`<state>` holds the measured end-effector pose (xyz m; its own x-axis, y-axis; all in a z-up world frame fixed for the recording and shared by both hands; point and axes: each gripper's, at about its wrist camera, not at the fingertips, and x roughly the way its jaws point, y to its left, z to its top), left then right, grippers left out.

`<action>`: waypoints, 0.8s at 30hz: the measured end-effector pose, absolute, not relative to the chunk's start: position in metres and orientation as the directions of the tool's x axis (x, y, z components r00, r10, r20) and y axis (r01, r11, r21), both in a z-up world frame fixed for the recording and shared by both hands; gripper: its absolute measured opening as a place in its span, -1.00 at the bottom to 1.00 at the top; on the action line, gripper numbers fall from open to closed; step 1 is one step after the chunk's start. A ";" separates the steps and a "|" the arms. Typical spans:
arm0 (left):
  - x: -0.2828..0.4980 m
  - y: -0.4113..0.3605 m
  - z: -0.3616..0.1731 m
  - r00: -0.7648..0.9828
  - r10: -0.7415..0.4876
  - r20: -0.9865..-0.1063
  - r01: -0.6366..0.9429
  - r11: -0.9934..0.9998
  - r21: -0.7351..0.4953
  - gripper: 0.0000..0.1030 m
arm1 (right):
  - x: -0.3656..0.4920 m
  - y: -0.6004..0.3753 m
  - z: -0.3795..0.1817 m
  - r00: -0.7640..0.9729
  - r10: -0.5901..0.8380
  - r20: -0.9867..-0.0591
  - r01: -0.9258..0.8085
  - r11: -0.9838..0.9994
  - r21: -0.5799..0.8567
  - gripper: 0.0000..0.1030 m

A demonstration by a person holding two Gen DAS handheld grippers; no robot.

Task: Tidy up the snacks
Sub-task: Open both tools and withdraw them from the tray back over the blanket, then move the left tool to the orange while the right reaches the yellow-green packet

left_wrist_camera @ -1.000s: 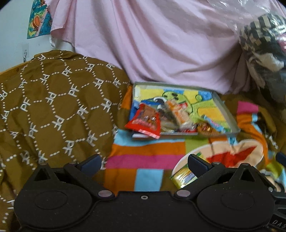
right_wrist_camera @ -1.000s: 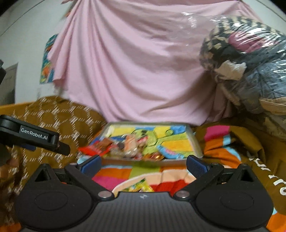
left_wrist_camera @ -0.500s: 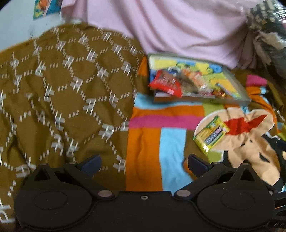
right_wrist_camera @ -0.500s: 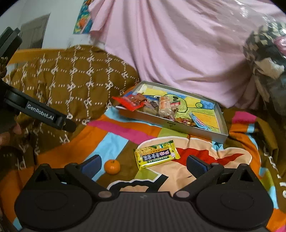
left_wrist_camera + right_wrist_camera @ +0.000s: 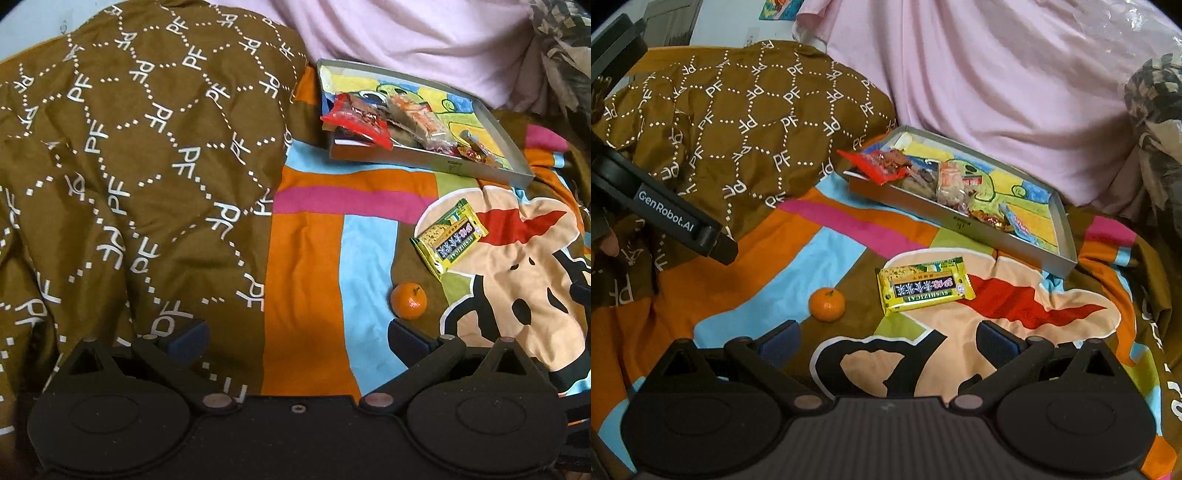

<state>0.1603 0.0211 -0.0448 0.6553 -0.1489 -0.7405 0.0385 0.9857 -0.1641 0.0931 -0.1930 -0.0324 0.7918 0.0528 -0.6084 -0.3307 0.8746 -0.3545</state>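
Note:
A shallow grey tray (image 5: 436,167) (image 5: 1065,236) with a cartoon lining lies on a colourful bedspread and holds several snack packets, a red packet (image 5: 356,120) (image 5: 875,168) hanging over its left edge. In front of it lie a yellow-green snack bar (image 5: 448,239) (image 5: 925,290) and a small orange (image 5: 409,300) (image 5: 826,304). My left gripper (image 5: 297,338) is open and empty, the orange just beyond its right finger. My right gripper (image 5: 886,341) is open and empty, short of the bar and orange. The left gripper's body shows at the left of the right wrist view.
A brown patterned quilt (image 5: 129,155) (image 5: 731,110) is bunched at the left. Pink cloth (image 5: 406,37) (image 5: 979,81) hangs behind the tray. A bag of folded fabrics (image 5: 1156,122) stands at the right. A person's fingertip (image 5: 607,243) shows at the left edge.
Both grippers have pulled back and tilted down toward the bedspread. The orange and the whole snack bar have come into view; the tray now sits farther away. Both grippers stayed open.

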 end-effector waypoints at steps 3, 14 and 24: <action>0.164 0.019 -0.048 0.643 -0.156 -0.750 0.041 0.985 -0.169 0.98 | 0.097 -0.194 -0.033 0.782 0.047 -0.621 -0.328 0.879 -0.346 1.00; 0.184 0.003 -0.062 0.612 -0.173 -0.772 0.103 0.985 -0.139 0.98 | 0.118 -0.217 -0.031 0.750 0.012 -0.661 -0.239 0.937 -0.255 1.00; 0.190 -0.020 -0.076 0.598 -0.202 -0.776 0.230 0.970 -0.076 0.98 | 0.162 -0.242 -0.041 0.649 0.049 -0.759 -0.178 0.980 -0.089 1.00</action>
<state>0.1895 -0.0200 -0.0756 0.5978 -0.2020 -0.7758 0.2298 0.9703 -0.0756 0.1619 -0.2420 -0.0412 0.6495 0.0492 -0.7588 -0.1784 0.9799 -0.0891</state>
